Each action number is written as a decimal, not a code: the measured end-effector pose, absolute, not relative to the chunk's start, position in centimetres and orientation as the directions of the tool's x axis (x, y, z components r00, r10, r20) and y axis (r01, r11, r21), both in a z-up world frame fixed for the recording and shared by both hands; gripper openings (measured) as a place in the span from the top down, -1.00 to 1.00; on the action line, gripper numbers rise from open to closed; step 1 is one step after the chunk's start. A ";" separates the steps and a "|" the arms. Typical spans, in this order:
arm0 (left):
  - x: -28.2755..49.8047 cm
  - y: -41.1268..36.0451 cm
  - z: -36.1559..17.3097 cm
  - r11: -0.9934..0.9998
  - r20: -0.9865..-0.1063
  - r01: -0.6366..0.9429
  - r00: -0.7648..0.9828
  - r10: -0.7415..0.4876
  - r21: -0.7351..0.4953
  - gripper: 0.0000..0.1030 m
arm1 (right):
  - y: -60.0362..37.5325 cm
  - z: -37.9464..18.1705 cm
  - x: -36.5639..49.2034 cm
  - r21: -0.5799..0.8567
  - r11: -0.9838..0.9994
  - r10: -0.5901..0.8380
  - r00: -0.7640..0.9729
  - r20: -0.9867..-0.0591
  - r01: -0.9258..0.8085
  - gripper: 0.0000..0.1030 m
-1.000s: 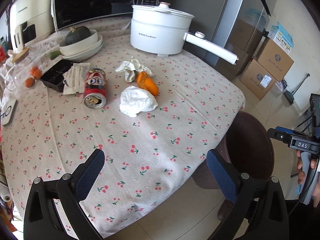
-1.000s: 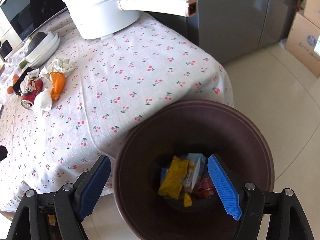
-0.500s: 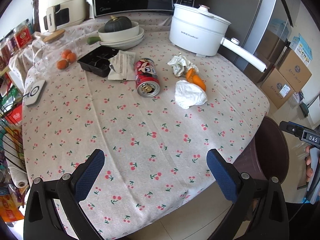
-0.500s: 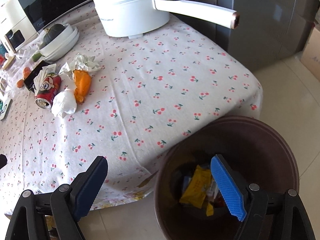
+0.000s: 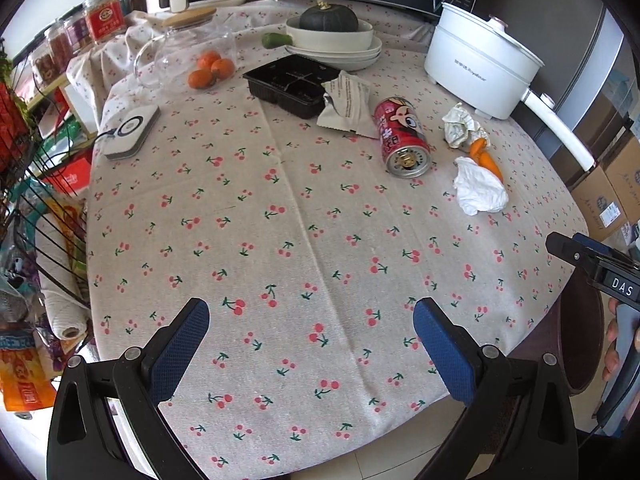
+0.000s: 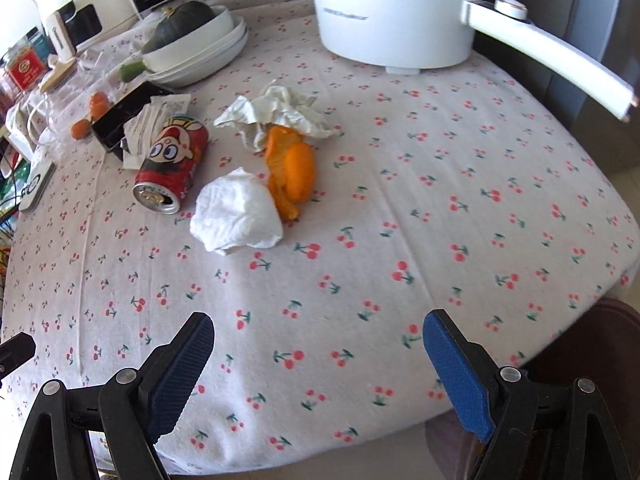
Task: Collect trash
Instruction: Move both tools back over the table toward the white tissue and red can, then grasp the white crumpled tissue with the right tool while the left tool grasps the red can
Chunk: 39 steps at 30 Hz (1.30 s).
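Holding a dark squash [image 5: 329,19], the white bowl [image 5: 332,38] sits beyond both wide, empty hand-held grippers [image 6: 318,338].

White pot [image 5: 478,70], squash [image 5: 328,18] in bowl [image 5: 332,38], mandarins [image 5: 210,70].

1. I see matt cherry-print cloth [image 6: 400,208] covering the round surface.
2. My red cartoon can [image 6: 172,168] is glossy metal.
3. The white crumpled tissue [image 6: 236,212] looks like soft paper.
4. The white cooking pot [image 5: 476,68] is smooth, glossy plastic.
5. My right claw [image 6: 318,344] has textured blue pads.
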<state>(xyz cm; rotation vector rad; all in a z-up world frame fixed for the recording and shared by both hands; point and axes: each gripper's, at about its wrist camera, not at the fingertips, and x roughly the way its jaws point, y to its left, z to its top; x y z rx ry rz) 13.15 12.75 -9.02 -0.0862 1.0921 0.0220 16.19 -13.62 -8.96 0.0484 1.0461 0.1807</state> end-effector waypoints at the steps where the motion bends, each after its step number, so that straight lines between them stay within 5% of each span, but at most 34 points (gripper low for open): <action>1: 13.2 13.1 -9.1 0.997 -0.888 -0.064 0.460 -0.018 -0.053 -1.00 | -12.8 -9.2 16.5 0.110 0.984 0.165 0.490 -0.856 -0.139 -0.72; 21: 14.9 16.0 -10.5 0.993 -0.900 -0.113 0.436 0.017 -0.037 -1.00 | -5.4 -12.6 20.9 -0.007 0.961 0.149 0.537 -0.831 -0.277 -0.59; 24: 15.2 15.8 -10.7 0.993 -0.903 -0.116 0.430 0.017 -0.036 -1.00 | -5.2 -13.1 21.3 -0.008 0.961 0.147 0.538 -0.830 -0.275 -0.44; 31: 16.5 14.7 -10.1 0.986 -0.885 -0.142 0.466 -0.010 -0.086 -1.00 | -7.0 -12.8 21.6 0.081 0.962 0.211 0.518 -0.829 -0.262 0.67; 39: 20.8 11.5 -9.7 0.987 -0.858 -0.097 0.510 -0.058 -0.124 -0.98 | -12.2 -9.5 19.8 0.156 0.957 0.268 0.540 -0.798 -0.245 0.73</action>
